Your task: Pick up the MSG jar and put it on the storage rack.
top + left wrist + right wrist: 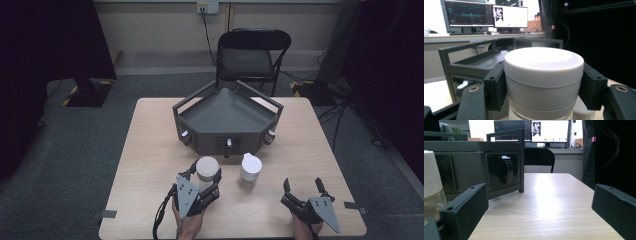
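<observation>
High view: two hand-held grippers working at a wooden table (150,150) in front of a dark tray (227,117).
Left gripper (202,177) is clamping a white-capped jar (207,169), standing upright, cap pointing up, near the table's front edge; a second jar (249,171) is standing just beside. Left gripper view: black pads (496,87) are pressing the jar's cap from both sides. Right gripper view: jaws are gaping apart over bare tabletop.

A black folding metal chair (251,57) is standing at top centre on grey carpet (75,150), behind the pale wooden table (150,145). A cream wall (160,25) is carrying a white socket (207,7). Two lit monitors (486,16) are glowing upper left.
</observation>
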`<state>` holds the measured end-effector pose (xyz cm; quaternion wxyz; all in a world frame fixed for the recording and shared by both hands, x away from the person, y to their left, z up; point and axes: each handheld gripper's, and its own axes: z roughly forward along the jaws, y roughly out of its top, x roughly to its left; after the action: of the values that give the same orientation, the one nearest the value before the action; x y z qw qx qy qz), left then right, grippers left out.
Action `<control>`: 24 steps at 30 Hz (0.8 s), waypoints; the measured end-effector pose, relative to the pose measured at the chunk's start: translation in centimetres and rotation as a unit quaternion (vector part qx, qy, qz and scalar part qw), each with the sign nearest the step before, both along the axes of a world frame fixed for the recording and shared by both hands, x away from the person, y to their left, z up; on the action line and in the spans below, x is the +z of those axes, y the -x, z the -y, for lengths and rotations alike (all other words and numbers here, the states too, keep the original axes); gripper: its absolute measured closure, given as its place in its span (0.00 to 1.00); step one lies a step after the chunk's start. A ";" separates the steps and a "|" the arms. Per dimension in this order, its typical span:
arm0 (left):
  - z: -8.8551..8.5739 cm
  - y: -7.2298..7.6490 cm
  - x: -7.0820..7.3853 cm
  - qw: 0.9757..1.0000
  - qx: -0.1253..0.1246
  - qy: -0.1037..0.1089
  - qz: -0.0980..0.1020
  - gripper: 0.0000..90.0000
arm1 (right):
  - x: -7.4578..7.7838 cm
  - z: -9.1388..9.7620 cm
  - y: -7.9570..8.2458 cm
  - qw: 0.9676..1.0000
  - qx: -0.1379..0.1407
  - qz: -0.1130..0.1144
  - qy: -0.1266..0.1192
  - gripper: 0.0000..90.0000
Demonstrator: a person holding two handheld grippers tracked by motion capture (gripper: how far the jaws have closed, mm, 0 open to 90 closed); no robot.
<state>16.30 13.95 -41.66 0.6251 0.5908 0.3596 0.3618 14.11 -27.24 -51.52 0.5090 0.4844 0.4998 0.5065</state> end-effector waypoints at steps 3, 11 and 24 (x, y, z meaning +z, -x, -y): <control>0.0 -1.0 1.1 1.000 0.001 -0.002 0.015 0.38 | 0.0 0.0 0.0 1.000 0.000 0.000 0.000 0.00; -0.4 -3.6 4.1 0.999 -0.018 -0.006 0.031 0.38 | 0.0 0.0 0.0 1.000 -0.001 0.001 0.000 0.00; -0.2 -9.5 8.1 1.000 -0.007 -0.016 0.015 0.38 | 0.0 0.1 0.0 1.000 0.001 0.001 0.000 0.00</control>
<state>25.81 14.13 -33.53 0.6232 0.5976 0.3409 0.3718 14.06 -27.29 -51.56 0.5089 0.4833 0.4996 0.5078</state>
